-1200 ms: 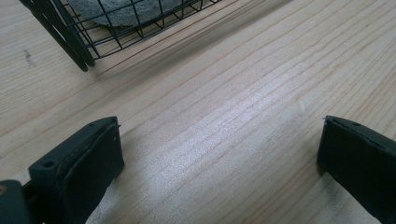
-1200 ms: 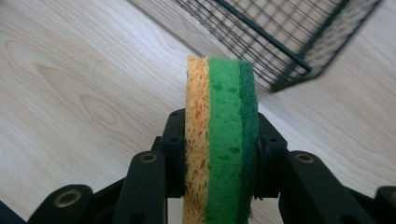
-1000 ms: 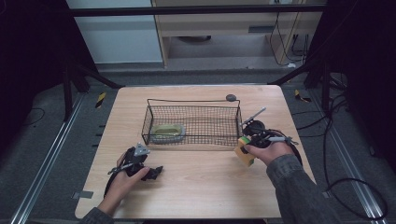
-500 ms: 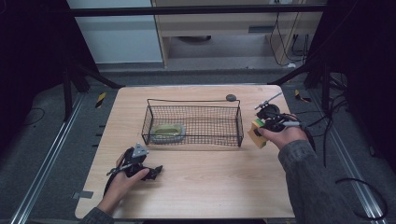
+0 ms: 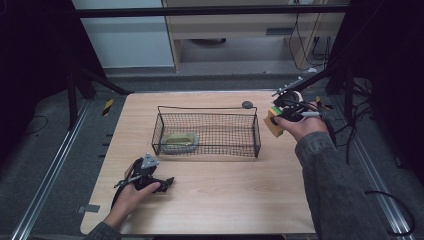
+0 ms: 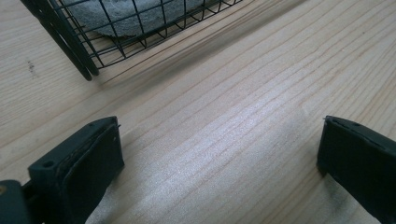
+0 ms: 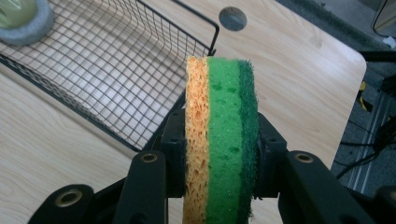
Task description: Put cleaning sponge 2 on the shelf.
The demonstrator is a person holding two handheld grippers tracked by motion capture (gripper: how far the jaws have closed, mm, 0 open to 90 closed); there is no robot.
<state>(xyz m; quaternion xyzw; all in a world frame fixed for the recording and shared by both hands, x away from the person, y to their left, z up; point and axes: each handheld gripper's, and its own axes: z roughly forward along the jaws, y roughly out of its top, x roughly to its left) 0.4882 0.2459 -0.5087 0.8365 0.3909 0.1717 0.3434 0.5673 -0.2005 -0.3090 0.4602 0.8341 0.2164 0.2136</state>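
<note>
sponge [image 7: 221,140], three layers of orange, light green and dark green, is clamped edge-up between the jaws of the right gripper [image 7: 219,154], both jaws pressed against its flat faces. in the high view the right gripper [image 5: 287,107] is held above the table's [image 5: 225,190] far right area, just beside the right end of the wire basket [image 5: 207,131], with the sponge [image 5: 273,121] showing below the hand. wire basket sits at mid-table; a round grey-rimmed object with a yellow-green centre [image 5: 180,141] lies inside its left part. small dark round disc [image 5: 247,105] rests on the table just behind the basket's far right corner. left gripper [image 5: 150,177] rests low at the near left of the table, well apart from the basket. its jaws stand wide apart over bare wood, grasping nothing; basket corner [image 6: 84,56] visible ahead of them.
</note>
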